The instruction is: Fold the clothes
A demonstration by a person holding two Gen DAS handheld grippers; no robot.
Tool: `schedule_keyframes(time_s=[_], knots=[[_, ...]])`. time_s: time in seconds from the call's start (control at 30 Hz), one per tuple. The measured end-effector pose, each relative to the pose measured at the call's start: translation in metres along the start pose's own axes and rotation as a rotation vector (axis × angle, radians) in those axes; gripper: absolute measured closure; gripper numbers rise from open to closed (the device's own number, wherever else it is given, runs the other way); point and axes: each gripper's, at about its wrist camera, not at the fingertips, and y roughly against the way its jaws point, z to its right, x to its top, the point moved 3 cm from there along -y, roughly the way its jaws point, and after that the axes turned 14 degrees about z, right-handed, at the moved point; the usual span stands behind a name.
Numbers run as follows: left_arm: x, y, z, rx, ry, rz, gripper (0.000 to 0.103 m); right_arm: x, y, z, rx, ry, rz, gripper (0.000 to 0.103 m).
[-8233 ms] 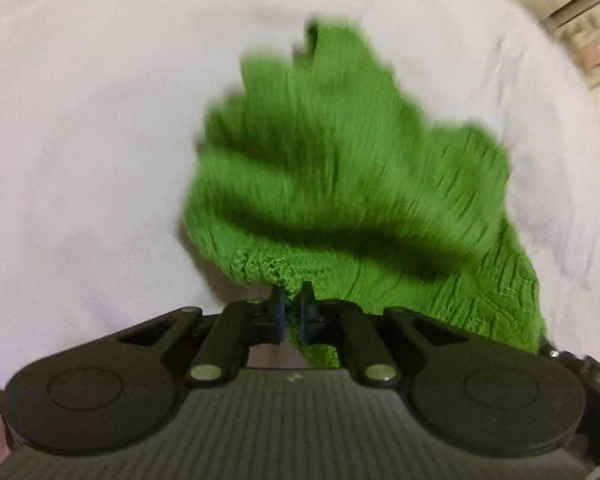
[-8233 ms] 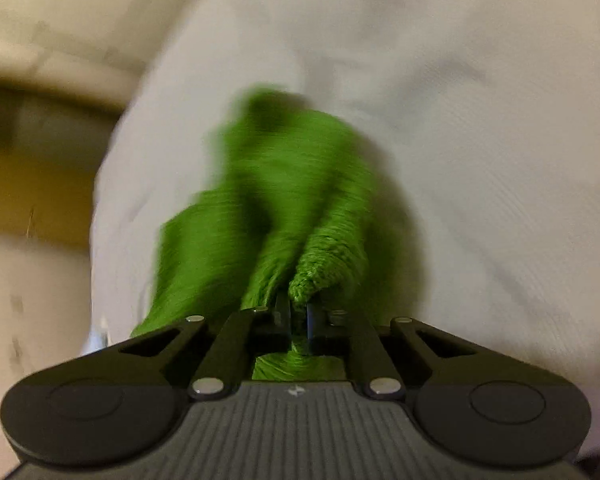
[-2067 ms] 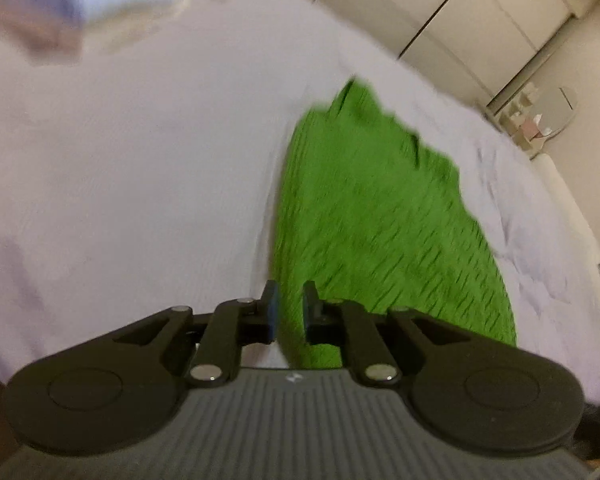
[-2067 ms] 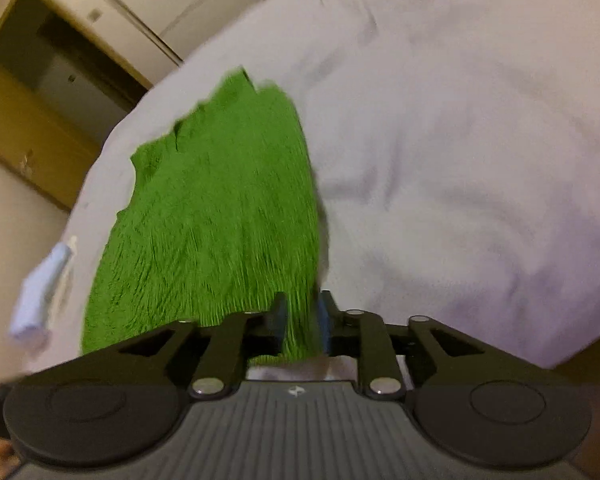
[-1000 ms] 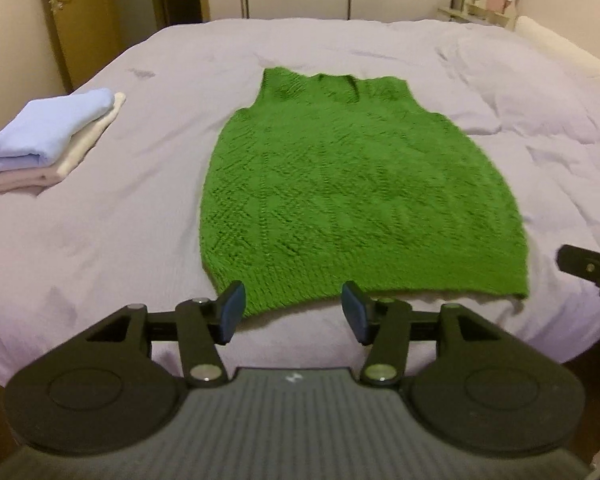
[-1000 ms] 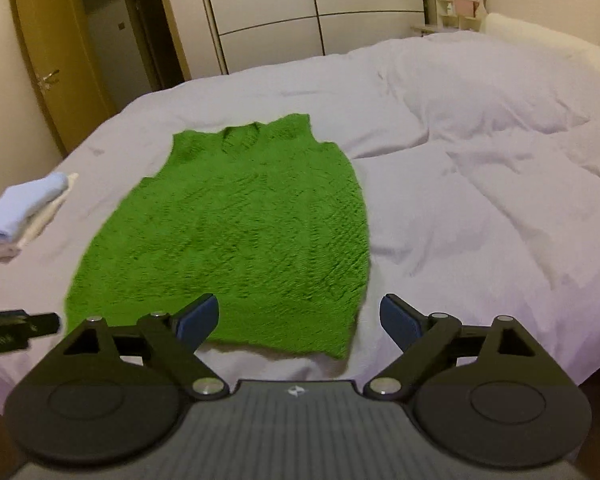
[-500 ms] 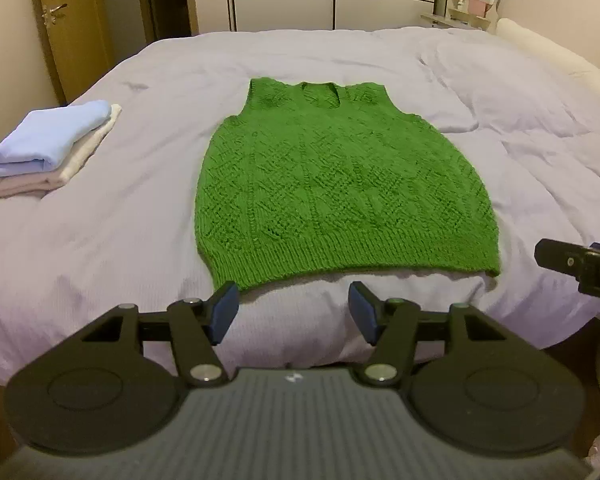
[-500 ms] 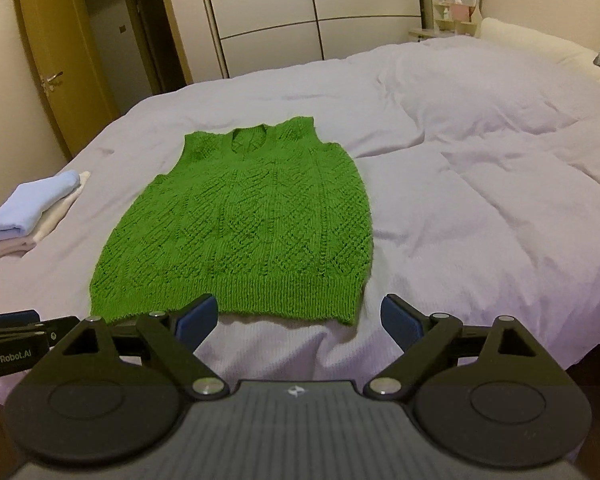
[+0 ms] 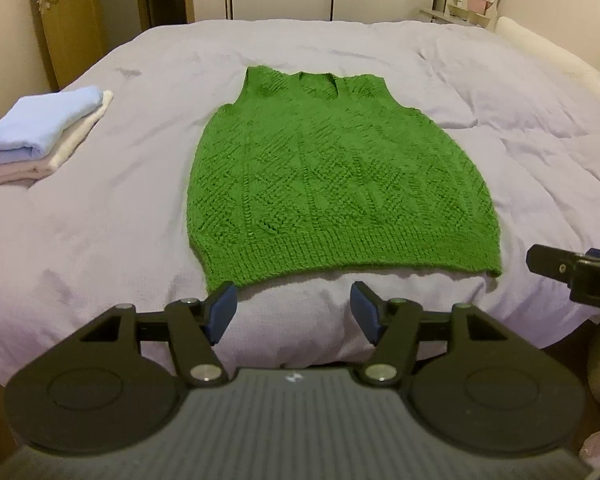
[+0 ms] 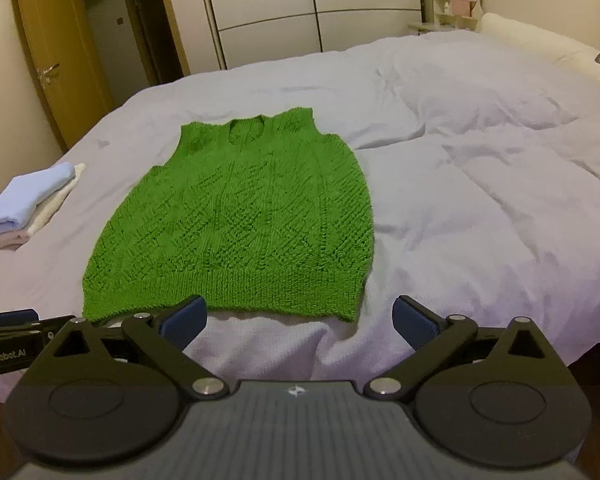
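A green knitted sleeveless vest (image 9: 340, 184) lies flat on the lilac bed (image 9: 100, 240), neckline away from me, ribbed hem toward me. It also shows in the right wrist view (image 10: 240, 220). My left gripper (image 9: 294, 310) is open and empty, just short of the hem's left part. My right gripper (image 10: 300, 322) is open wide and empty, in front of the hem's right part. Each gripper's tip shows at the edge of the other's view.
A stack of folded clothes (image 9: 40, 136), pale blue on top, sits on the bed's left side; it also shows in the right wrist view (image 10: 28, 204). The bedcover (image 10: 480, 184) is rumpled to the right. Wardrobe doors (image 10: 300, 8) and a wooden door (image 10: 52, 52) stand behind.
Both grippers let go of the vest, opened and drew back from it. The vest now lies spread flat, and in the last half second the view barely shifted.
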Motion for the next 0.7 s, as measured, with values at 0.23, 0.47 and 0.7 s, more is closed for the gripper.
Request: schedule_keyframes(time_s=[0.23, 0.47, 0.7], knots=[[0.002, -0.026, -0.012, -0.009, 0.031, -0.040, 0.042, 0.000, -0.022, -0.003, -0.005, 0.013, -0.040, 0.001], [0.001, -0.057, -0.025, -0.028, 0.056, -0.089, 0.042, -0.004, -0.054, 0.003, -0.038, 0.022, -0.101, 0.001], [0.006, -0.091, -0.037, -0.047, 0.070, -0.115, 0.042, -0.001, -0.086, 0.005, -0.036, 0.041, -0.128, 0.001]])
